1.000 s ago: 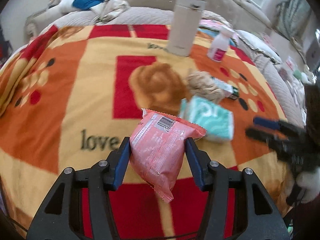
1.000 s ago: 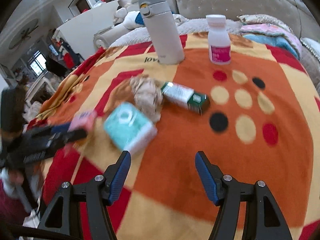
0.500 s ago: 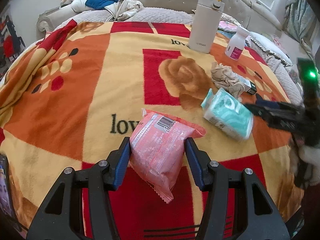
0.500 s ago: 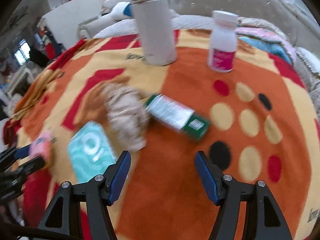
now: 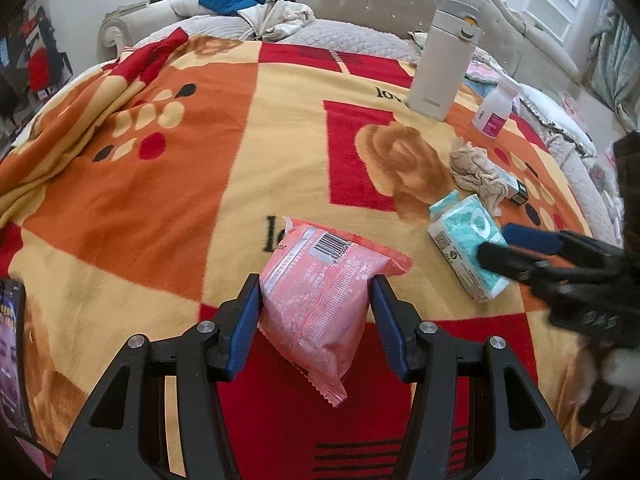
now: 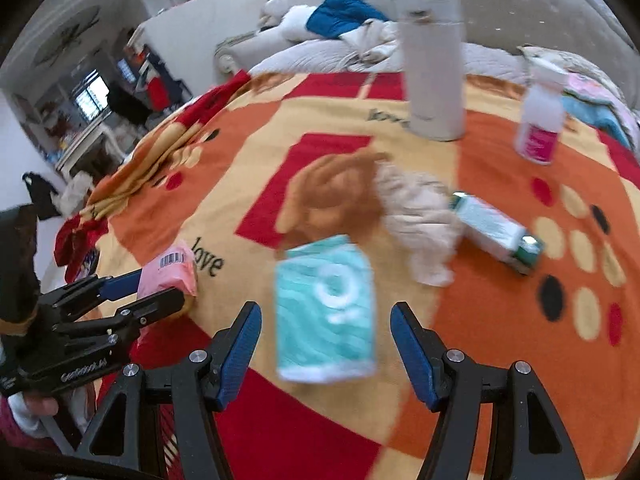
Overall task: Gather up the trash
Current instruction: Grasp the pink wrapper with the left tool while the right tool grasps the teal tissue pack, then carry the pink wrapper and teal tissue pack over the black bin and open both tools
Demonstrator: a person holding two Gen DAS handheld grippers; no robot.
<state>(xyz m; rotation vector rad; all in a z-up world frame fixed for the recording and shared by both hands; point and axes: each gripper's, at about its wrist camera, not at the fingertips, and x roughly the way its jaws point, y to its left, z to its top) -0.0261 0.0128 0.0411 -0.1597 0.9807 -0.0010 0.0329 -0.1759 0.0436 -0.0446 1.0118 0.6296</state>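
Observation:
My left gripper (image 5: 315,292) is shut on a pink snack wrapper (image 5: 320,300) with a barcode, held above the blanket; it also shows in the right wrist view (image 6: 170,276). My right gripper (image 6: 326,322) is open, its fingers on either side of a teal tissue pack (image 6: 326,308) lying on the blanket, also in the left wrist view (image 5: 466,248). A crumpled beige tissue (image 6: 420,216) lies just beyond it, next to a green and white box (image 6: 496,232).
A white thermos (image 6: 434,64) and a white bottle with a pink label (image 6: 540,120) stand at the far side of the orange and red blanket (image 5: 160,184). A phone (image 5: 10,360) lies at the left edge. Clothes lie on the sofa behind.
My right gripper has swung left and closed in until the teal tissue pack lies between its open fingers. My left gripper has drawn back with the pink wrapper.

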